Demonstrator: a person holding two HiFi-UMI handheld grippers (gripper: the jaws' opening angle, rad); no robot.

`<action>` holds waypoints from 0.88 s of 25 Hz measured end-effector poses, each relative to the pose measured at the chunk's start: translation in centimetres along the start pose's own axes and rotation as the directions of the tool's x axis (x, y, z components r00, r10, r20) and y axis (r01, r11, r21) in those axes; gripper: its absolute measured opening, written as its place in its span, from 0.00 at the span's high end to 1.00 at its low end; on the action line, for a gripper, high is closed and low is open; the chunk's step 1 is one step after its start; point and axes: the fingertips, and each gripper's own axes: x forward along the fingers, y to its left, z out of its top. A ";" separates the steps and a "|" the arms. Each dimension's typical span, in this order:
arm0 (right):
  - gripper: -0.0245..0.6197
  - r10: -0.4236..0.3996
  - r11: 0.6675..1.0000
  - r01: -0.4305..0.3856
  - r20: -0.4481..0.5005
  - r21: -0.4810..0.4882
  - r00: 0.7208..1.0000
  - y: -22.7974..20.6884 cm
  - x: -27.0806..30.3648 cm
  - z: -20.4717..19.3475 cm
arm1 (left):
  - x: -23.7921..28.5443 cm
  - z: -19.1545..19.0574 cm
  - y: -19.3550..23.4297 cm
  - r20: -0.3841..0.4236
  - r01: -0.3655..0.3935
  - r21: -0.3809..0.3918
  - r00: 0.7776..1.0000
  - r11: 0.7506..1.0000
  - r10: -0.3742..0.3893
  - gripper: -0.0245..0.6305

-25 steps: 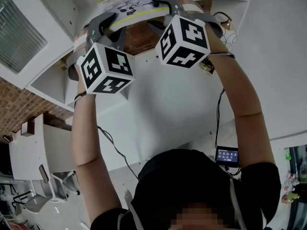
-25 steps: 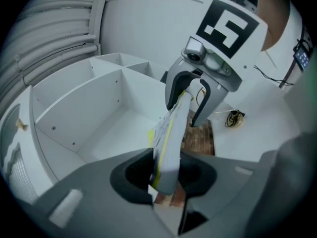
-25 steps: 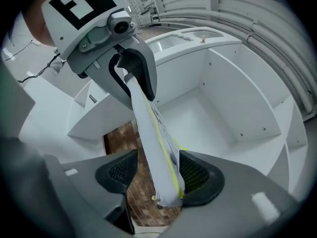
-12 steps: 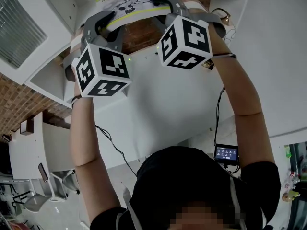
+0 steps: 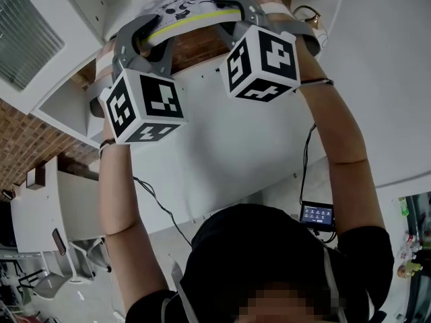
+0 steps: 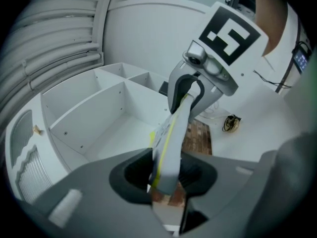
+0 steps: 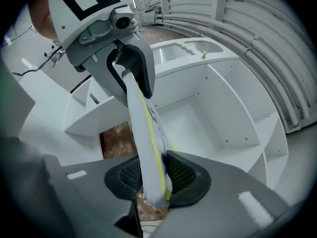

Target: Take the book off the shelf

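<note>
Now the right gripper [image 7: 151, 178], its jaws having just been closing, clamps the thin white yellow-striped book [image 7: 144, 133] that the left gripper [image 6: 166, 175] also grips, clear before the white shelf [image 6: 94, 118], so removal looks nearly done.

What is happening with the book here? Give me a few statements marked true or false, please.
1. Both the left gripper and the right gripper grip one book. True; the right one's jaws have just been closing on it.
2. The book has a red stripe. False: the stripe is yellow.
3. The book lies on the floor. False: it is held up in front of the white shelf.
4. Each gripper bears a cube with black-and-white squares. True.
</note>
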 end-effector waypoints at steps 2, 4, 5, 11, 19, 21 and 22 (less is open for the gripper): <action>0.80 -0.008 1.000 0.008 -0.003 -0.006 1.000 0.2 -0.5 0.0 | -0.5 0.1 -0.2 0.007 -0.013 0.002 1.000 1.000 0.013 0.78; 0.80 -0.015 1.000 0.015 -0.006 -0.012 1.000 0.5 -0.9 0.1 | -0.9 0.2 -0.4 0.014 -0.019 0.002 1.000 1.000 0.019 0.77; 0.80 -0.018 1.000 0.018 -0.007 -0.013 1.000 0.6 -1.1 0.2 | -1.1 0.2 -0.5 0.017 -0.021 0.002 1.000 1.000 0.021 0.77; 0.80 -0.046 0.999 0.046 -0.005 -0.012 0.999 1.4 -2.4 0.5 | -2.4 0.2 -1.3 0.033 -0.047 0.028 0.998 0.998 0.046 0.77; 0.80 -0.072 0.997 0.072 -0.014 -0.036 0.997 2.3 -3.4 0.8 | -3.7 0.0 -2.1 0.055 -0.057 0.010 0.997 0.998 0.057 0.75; 0.80 -0.076 0.997 0.076 -0.014 -0.033 0.997 2.2 -3.5 0.8 | -3.7 0.0 -2.1 0.060 -0.063 -0.001 0.996 0.998 0.063 0.75; 0.80 -0.078 0.996 0.078 -0.015 -0.035 0.997 2.3 -3.5 0.8 | -3.8 0.0 -2.1 0.061 -0.067 -0.004 0.996 0.998 0.067 0.74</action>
